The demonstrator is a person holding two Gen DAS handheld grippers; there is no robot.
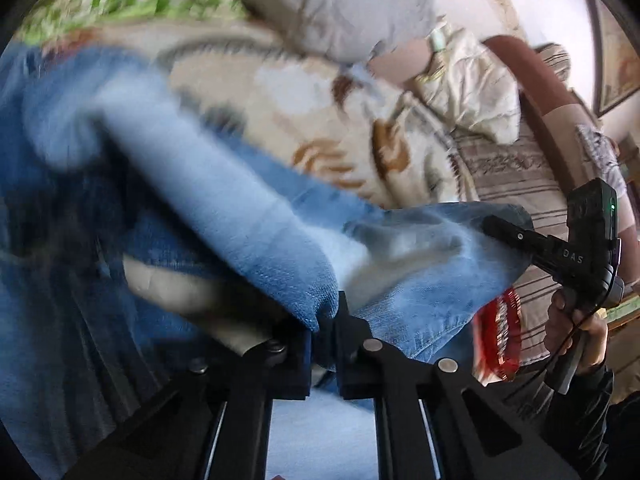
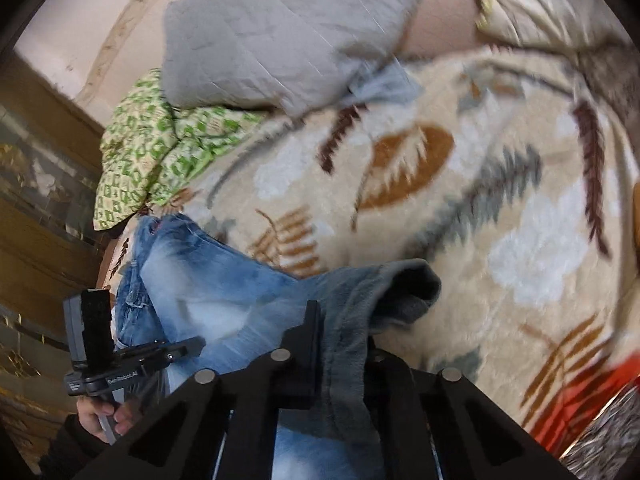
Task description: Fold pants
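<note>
Both grippers are clamped on the jeans [image 2: 208,276], 1 in each hand. Seen from its own camera, the left gripper [image 1: 323,322] has its 2 fingers drawn together on a folded denim edge, the cloth bunching up between the pads. The right gripper [image 2: 340,316] is likewise pinched shut on a grey-blue hem or cuff that stands up between its fingers and curls over to the right. The jeans lie on a cream blanket [image 2: 460,184] with brown and grey leaf patterns, their long axis running from the held end near the grippers away toward the upper left in the right wrist view, toward a green patterned cloth [image 2: 148,148]. A grey quilted pillow [image 2: 280,28] lies beyond them. Much of the left view is blurred.
</note>
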